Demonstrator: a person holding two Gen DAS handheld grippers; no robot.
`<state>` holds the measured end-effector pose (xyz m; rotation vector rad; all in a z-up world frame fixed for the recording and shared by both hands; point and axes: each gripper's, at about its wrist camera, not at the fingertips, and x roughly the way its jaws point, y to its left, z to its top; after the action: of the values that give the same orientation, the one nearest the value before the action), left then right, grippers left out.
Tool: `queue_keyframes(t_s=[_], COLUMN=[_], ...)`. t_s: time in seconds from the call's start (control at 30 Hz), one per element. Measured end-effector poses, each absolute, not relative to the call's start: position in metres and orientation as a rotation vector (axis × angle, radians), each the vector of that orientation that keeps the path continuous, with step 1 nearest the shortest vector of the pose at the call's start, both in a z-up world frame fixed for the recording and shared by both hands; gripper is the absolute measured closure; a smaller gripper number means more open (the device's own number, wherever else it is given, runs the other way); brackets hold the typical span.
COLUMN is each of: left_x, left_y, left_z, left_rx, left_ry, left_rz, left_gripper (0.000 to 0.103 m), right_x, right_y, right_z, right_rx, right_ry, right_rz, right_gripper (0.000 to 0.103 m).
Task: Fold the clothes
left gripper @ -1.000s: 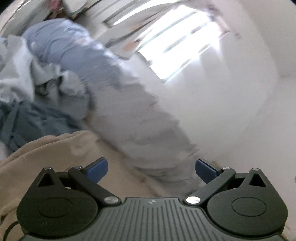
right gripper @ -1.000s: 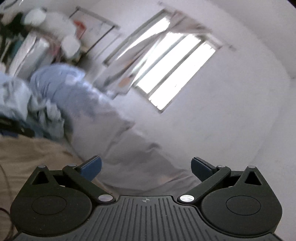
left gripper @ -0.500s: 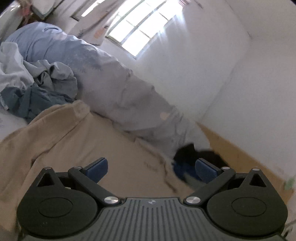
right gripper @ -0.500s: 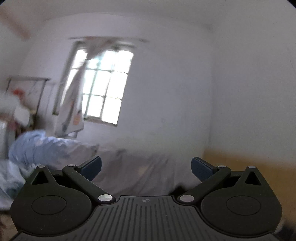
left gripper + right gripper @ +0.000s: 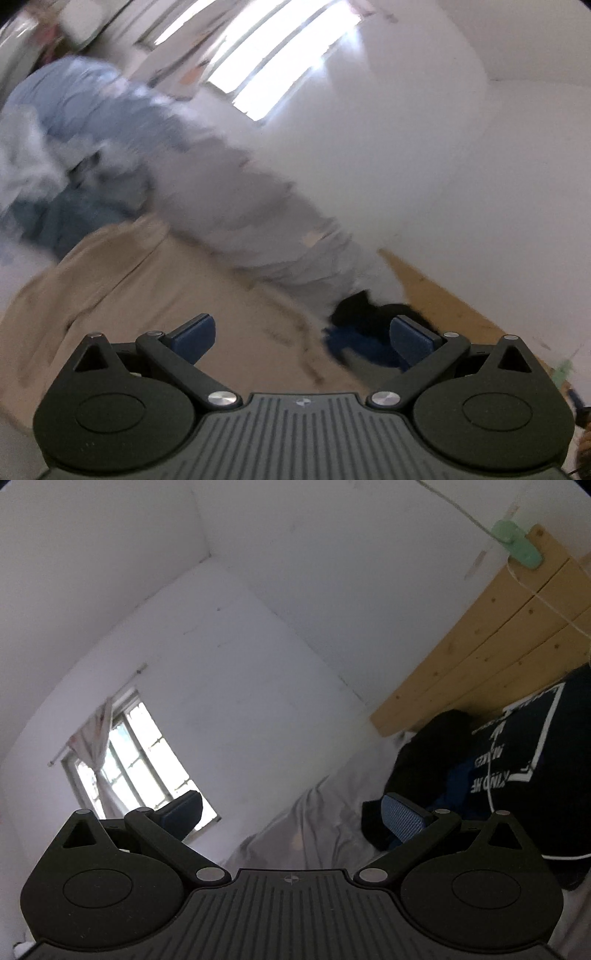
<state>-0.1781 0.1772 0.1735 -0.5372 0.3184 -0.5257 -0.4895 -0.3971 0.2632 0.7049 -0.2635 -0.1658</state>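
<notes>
tan clothes lying flat and blurry on the bed | dark clothes piled by the wooden headboard | left gripper staying wide open, holding nothing | right gripper wide open, holding nothing

Bed surface: spread garment in the foreground, directly ahead of the left gripper. Heap of crumpled clothes behind it, to the left. Long rolled quilt behind both, along the wall, beneath the window. Pile of clothes at the quilt's right end, against the wooden headboard, ahead and right of the right gripper.
</notes>
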Motion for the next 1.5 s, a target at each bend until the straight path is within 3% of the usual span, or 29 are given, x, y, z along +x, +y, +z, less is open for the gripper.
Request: queue_keyframes(t_s=[0.23,0.43,0.77,1.3,1.43,1.5], left_x=[-0.206,-0.218,-0.238,-0.251,-0.258,-0.252], left_y=[0.164,0.123,0.016,-0.179,-0.214,-0.227], left_z=[0.24,0.257,0.208,0.132,0.097,0.077], left_rx=[-0.607,-0.567,-0.374,0.465,0.692,0.77], left_ry=[0.12,0.111,0.358,0.395,0.374,0.397], left_rz=[-0.66,-0.772,-0.919,-0.962,-0.937,-0.921], left_gripper=[0.0,0.0,0.0,0.0,0.007,0.017], right_x=[-0.531,-0.545,-0.495,-0.486,-0.484,-0.487], right_y=[-0.434,-0.459,-0.464,-0.481,-0.484,-0.484], right_z=[0.262,0.245,0.216,0.183,0.176,0.176], right_rx=[0.87,0.914,0.805,0.869,0.854,0.841], right_ry=[-0.412,-0.414,-0.047,-0.045,-0.008,-0.002], right_rz=[0.026,-0.008,-0.452,-0.657,-0.668,-0.674], right_gripper=[0.0,0.0,0.0,0.0,0.0,0.0])
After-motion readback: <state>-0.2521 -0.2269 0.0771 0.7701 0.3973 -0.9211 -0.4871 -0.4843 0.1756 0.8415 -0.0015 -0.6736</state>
